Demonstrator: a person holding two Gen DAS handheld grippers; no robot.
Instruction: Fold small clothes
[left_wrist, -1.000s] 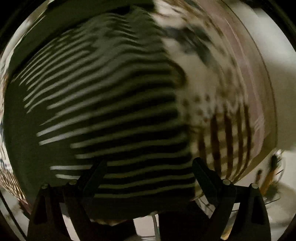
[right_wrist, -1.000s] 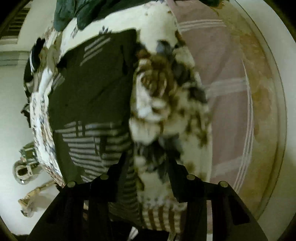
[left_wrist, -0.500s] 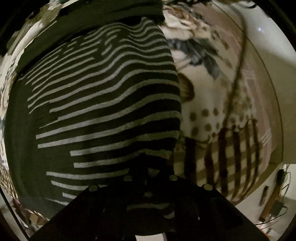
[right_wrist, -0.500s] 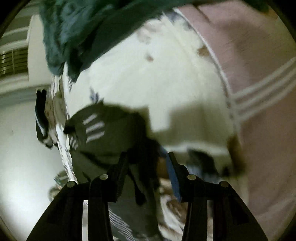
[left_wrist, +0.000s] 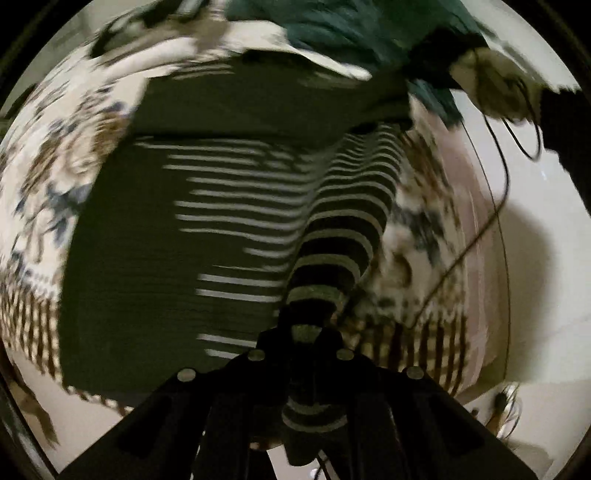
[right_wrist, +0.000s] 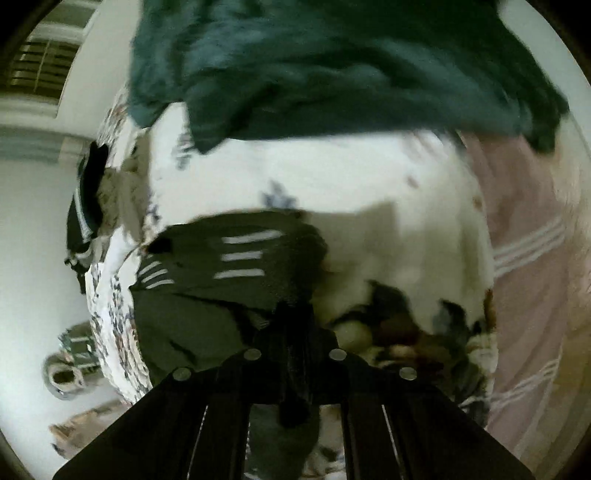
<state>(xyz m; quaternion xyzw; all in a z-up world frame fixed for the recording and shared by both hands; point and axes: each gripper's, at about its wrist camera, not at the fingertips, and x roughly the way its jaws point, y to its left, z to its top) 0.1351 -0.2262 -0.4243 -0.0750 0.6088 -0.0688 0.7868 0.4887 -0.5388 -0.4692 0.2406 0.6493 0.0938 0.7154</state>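
A dark green garment with white stripes (left_wrist: 207, 236) lies spread on a floral bedcover (left_wrist: 48, 177). My left gripper (left_wrist: 301, 332) is shut on a striped edge of this garment (left_wrist: 340, 236), which rises in a ridge from the jaws. In the right wrist view the same garment (right_wrist: 229, 280) lies in a dark heap, and my right gripper (right_wrist: 295, 325) is shut on its near edge. Both views are blurred.
A teal garment (right_wrist: 332, 62) lies bunched at the far side of the bed, also seen in the left wrist view (left_wrist: 354, 33). A pink striped blanket (right_wrist: 535, 266) covers the right side. A black cable (left_wrist: 491, 206) hangs at the right. White floor surrounds the bed.
The left gripper closed on the striped garment's edge and lifted it into a ridge. The right gripper went from open to shut on the garment's other edge and moved up the bed.
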